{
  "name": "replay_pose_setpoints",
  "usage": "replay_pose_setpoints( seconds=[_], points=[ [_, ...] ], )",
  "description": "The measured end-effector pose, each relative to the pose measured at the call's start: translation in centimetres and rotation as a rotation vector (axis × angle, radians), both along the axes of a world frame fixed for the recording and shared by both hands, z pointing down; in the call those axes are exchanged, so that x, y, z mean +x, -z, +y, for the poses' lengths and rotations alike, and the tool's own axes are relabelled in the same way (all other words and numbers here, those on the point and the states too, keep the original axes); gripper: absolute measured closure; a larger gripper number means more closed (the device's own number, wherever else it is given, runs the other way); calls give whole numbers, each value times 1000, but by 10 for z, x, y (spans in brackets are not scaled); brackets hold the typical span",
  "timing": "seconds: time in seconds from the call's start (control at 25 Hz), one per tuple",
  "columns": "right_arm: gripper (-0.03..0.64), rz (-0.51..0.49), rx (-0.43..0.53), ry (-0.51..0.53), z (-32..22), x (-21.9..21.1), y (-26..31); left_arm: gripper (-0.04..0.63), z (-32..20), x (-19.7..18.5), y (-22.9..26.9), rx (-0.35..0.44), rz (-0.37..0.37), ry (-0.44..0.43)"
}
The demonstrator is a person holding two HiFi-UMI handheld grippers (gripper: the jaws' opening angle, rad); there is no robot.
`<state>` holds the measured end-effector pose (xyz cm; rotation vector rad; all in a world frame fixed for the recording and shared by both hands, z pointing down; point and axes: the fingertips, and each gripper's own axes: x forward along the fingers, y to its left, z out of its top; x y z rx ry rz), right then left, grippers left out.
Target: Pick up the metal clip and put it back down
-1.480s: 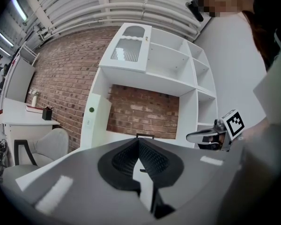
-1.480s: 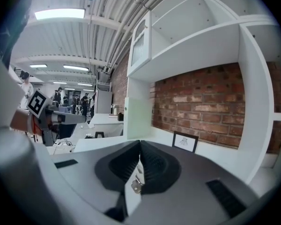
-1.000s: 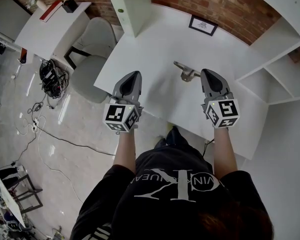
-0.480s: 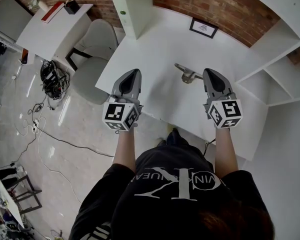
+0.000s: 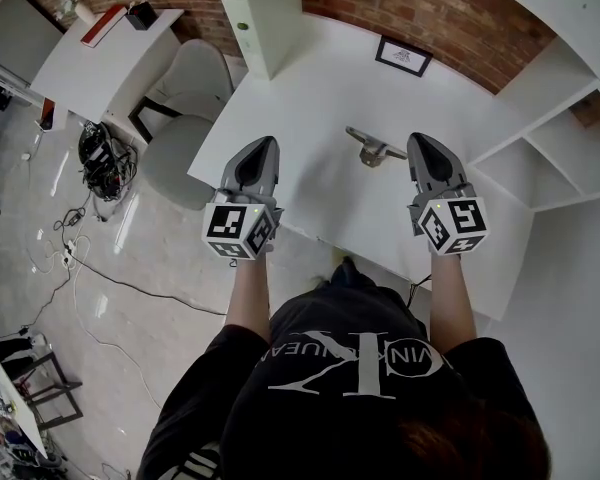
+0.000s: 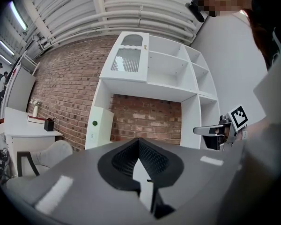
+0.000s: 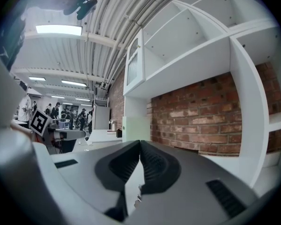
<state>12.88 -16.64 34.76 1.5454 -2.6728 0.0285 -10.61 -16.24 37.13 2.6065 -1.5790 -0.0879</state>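
Note:
The metal clip [image 5: 372, 148] lies on the white table [image 5: 320, 88], a grey bent piece with a thin arm pointing left. My right gripper [image 5: 421, 140] hovers just to its right, jaws shut with nothing between them. Further left, near the table's front left edge, my left gripper [image 5: 264, 146] is also shut and empty. In the left gripper view the ribbed pads meet at the tips of the left gripper [image 6: 139, 142], and the right gripper [image 6: 225, 128] shows at the right. In the right gripper view the pads of the right gripper [image 7: 140, 144] touch.
A small framed picture [image 5: 404, 55] leans on the brick wall at the table's back. White shelf units stand at the back left [image 5: 263, 13] and the right [image 5: 560, 138]. A grey chair [image 5: 185, 108], a second desk [image 5: 90, 53] and floor cables [image 5: 105, 158] lie left.
Both grippers stay almost where they were, shifting only slightly. The clip lies in the same spot on the table.

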Motion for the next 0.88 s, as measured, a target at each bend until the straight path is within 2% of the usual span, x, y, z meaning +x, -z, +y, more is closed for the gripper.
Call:
replay_pose_setpoints(
  seconds=[0.88],
  points=[
    [603, -63, 8, -5, 4, 12, 2, 589, 0, 4, 7, 19, -2, 12]
  ],
)
